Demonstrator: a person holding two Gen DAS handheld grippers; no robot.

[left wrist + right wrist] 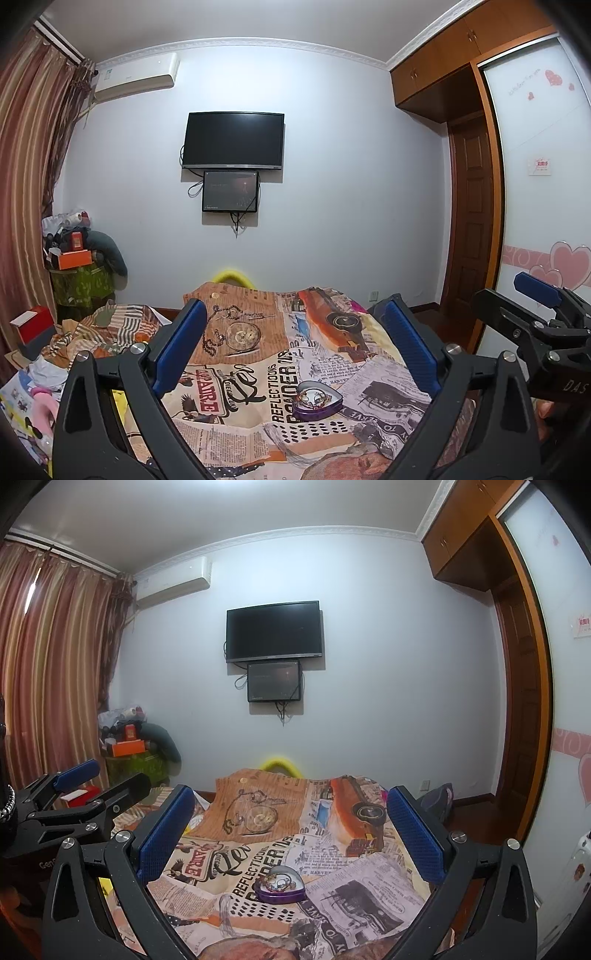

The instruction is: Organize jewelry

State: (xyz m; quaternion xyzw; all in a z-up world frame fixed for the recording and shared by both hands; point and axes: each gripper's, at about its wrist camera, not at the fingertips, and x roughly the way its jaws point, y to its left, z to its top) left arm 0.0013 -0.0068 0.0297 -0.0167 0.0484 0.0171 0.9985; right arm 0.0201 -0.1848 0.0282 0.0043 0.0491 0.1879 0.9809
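A purple heart-shaped tin point(317, 401) with a tangle of jewelry inside sits open on the newspaper-print cloth point(376, 384). It also shows in the right wrist view point(281, 884). My left gripper point(295, 314) is open and empty, raised above and behind the tin. My right gripper point(291, 801) is open and empty too, at a similar height. Each gripper shows at the edge of the other's view: the right one point(532, 306) and the left one point(96, 779). The pocket watch and chain point(240, 334) farther back look printed on the cloth.
The cloth covers a raised surface with a yellow ring point(235, 277) behind it. Piled clothes and boxes point(74, 332) lie to the left, a red box point(35, 323) among them. A wall TV point(233, 140), curtains point(33, 155) and a wardrobe point(535, 166) surround the spot.
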